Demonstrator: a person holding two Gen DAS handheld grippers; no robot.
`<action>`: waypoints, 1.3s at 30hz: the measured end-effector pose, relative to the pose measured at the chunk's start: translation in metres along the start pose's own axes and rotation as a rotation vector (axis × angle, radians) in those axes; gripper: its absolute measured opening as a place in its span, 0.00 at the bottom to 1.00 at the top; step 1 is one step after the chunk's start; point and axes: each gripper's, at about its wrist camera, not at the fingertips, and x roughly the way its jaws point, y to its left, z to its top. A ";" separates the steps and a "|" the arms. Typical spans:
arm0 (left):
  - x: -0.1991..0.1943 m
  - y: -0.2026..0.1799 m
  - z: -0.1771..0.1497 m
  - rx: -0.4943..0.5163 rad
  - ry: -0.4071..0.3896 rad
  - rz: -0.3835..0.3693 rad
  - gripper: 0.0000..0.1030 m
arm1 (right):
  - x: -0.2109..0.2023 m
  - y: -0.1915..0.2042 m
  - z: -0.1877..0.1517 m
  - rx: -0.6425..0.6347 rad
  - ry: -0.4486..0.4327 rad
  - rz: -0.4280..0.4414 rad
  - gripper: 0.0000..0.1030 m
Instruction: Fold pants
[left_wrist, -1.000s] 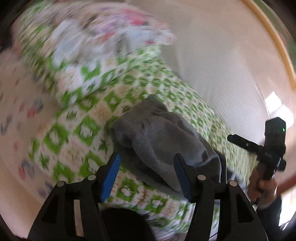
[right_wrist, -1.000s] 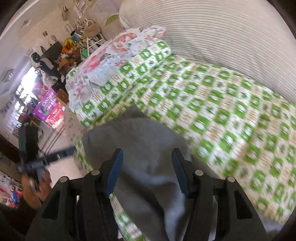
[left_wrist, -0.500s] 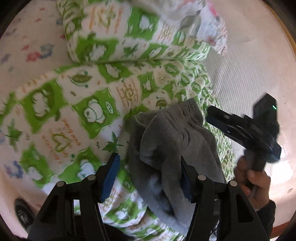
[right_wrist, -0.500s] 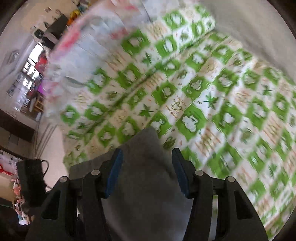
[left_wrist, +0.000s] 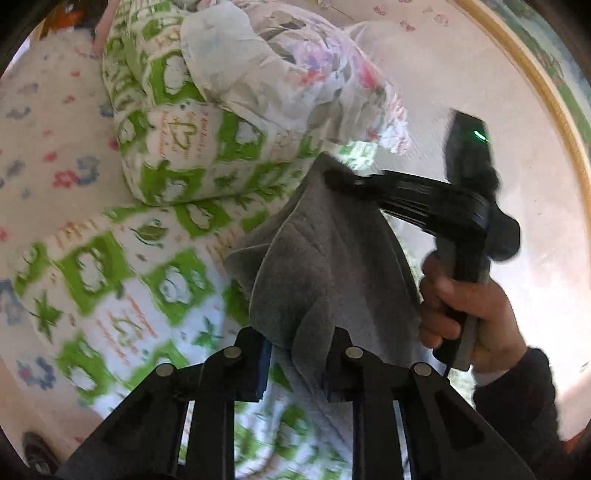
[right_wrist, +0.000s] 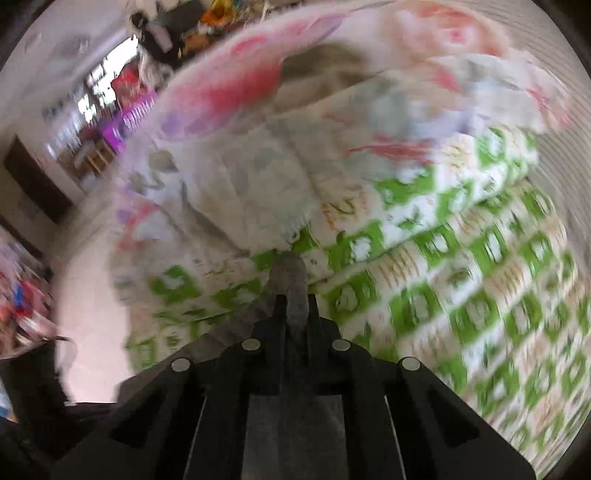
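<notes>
The grey pants (left_wrist: 325, 266) hang bunched above the green-and-white checked bedspread (left_wrist: 110, 280). My left gripper (left_wrist: 299, 362) is shut on a lower fold of the pants, with cloth pinched between its blue-padded fingers. My right gripper (right_wrist: 293, 306) is shut on an upper edge of the pants (right_wrist: 291, 273); in the left wrist view it (left_wrist: 332, 177) reaches in from the right and holds the cloth's top corner, with the person's hand (left_wrist: 465, 314) on its handle.
A thick folded quilt with a floral cover (left_wrist: 258, 96) lies on the bed just behind the pants. A pale wall (left_wrist: 498, 92) runs along the far side. In the right wrist view, a cluttered room (right_wrist: 110, 96) shows beyond the bed edge.
Both grippers went from open around the pants to shut on them. The pants have been lifted off the bedspread and carried toward the folded quilt.
</notes>
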 end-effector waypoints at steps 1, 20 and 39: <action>0.008 0.003 -0.003 0.019 0.015 0.043 0.19 | 0.016 0.000 -0.001 0.009 0.030 -0.008 0.09; -0.052 -0.059 0.001 0.292 -0.065 0.089 0.54 | -0.149 -0.045 -0.114 0.313 -0.117 -0.015 0.46; 0.071 -0.222 -0.073 0.879 0.412 -0.147 0.54 | -0.274 -0.059 -0.378 0.648 -0.230 -0.250 0.46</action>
